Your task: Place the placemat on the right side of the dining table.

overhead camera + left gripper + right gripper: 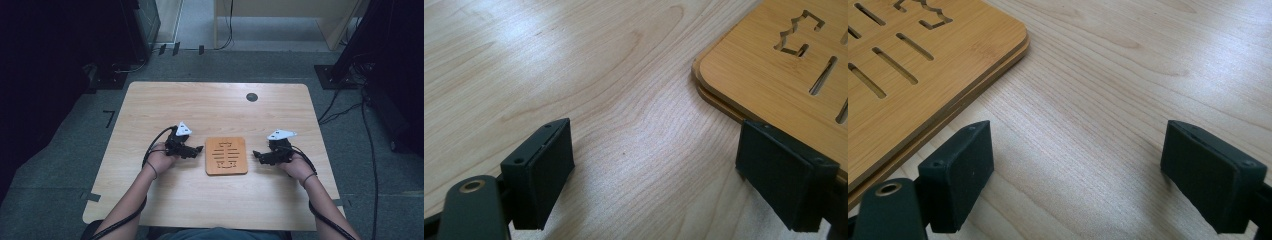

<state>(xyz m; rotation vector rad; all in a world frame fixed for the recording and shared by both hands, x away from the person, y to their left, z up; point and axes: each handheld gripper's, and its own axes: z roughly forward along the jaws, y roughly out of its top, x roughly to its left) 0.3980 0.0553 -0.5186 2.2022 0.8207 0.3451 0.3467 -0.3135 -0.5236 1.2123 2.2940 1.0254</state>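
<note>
- One wooden board (pixel 226 155), square with rounded corners and slot cut-outs, lies flat on the table (pixel 215 107), a little toward six o'clock of the table's middle.
- Two grippers flank it: the left gripper (pixel 199 149) sits at the board's nine o'clock, the right gripper (pixel 256 155) at its three o'clock, each aimed inward at the board.
- In the high view each tip is just beside a side edge of the board; whether either touches the edge cannot be told.
- Left gripper (pixel 674 175), in its own view: jaws wide apart, bare table between them, nothing held. The board (pixel 774 65) lies at one to two o'clock, its corner just ahead of the jaw on that side.
- Right gripper (pixel 1078 175), in its own view: jaws also spread wide, nothing between them but table. The board (pixel 913 75) lies at ten to eleven o'clock, its edge running down past the jaw on that side.
- In both gripper views the board's edge shows two stacked layers.
- One round dark grommet (pixel 252 97) sits in the table at about one o'clock from the board, well apart from it.
- Each gripper carries one grey three-cornered plate and one trailing cable.
</note>
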